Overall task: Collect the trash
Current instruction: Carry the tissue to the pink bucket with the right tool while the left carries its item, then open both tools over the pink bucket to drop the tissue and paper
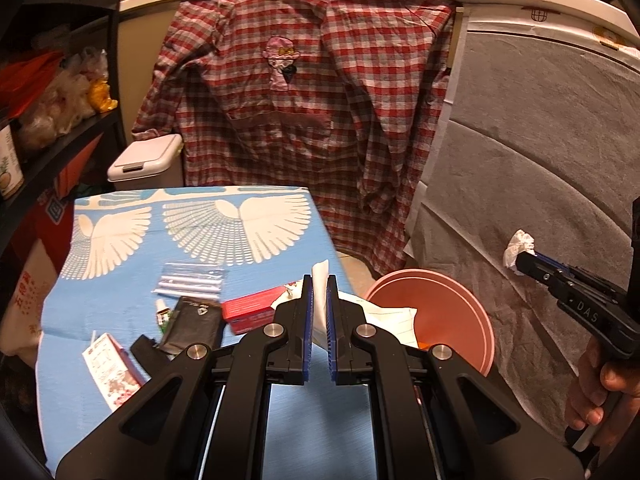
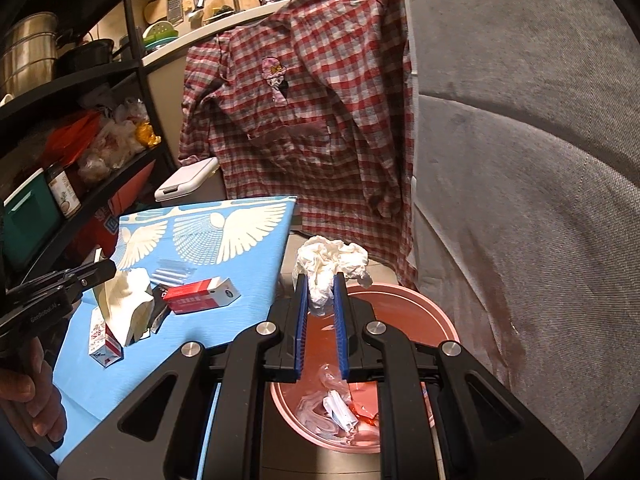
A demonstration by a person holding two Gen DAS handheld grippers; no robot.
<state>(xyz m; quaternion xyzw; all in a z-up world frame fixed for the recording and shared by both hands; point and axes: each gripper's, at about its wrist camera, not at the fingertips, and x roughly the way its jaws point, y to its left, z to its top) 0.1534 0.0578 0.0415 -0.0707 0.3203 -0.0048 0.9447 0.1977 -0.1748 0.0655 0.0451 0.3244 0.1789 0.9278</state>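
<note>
Black arms of the right gripper (image 2: 320, 292) fill the near part of its own view, and its blue jaws are squeezed on a crumpled white tissue (image 2: 330, 266). That tissue sits right above the pink bin (image 2: 436, 312), which stands on the floor beside the tabletop (image 2: 256, 248). Down inside the bin lie some clear plastic and small paper scraps (image 2: 340, 408).

Over on the other side, the left gripper (image 1: 320, 292) has its jaws pressed together on a white paper napkin (image 1: 320, 280). In the right wrist view the napkin (image 2: 128, 300) hangs down from that gripper, just over the blue cloth with white wings on it. I can see a bare hand (image 2: 28, 392) holding that gripper's handle.

On the tabletop lie a red box (image 2: 200, 294), a small red and white carton (image 2: 102, 340), a clear packet of grey tubes (image 1: 192, 282) and a black pouch (image 1: 192, 320). The red box is near the tabletop's edge, close to the bin.

Behind it all, a red checked shirt (image 1: 304, 112) hangs down from a white counter. A grey cloth (image 1: 540, 140) covers something big on the right. A white lidded bin (image 1: 144, 158) stands behind the tabletop, next to dark shelves (image 2: 80, 76) full of bags and pots.
</note>
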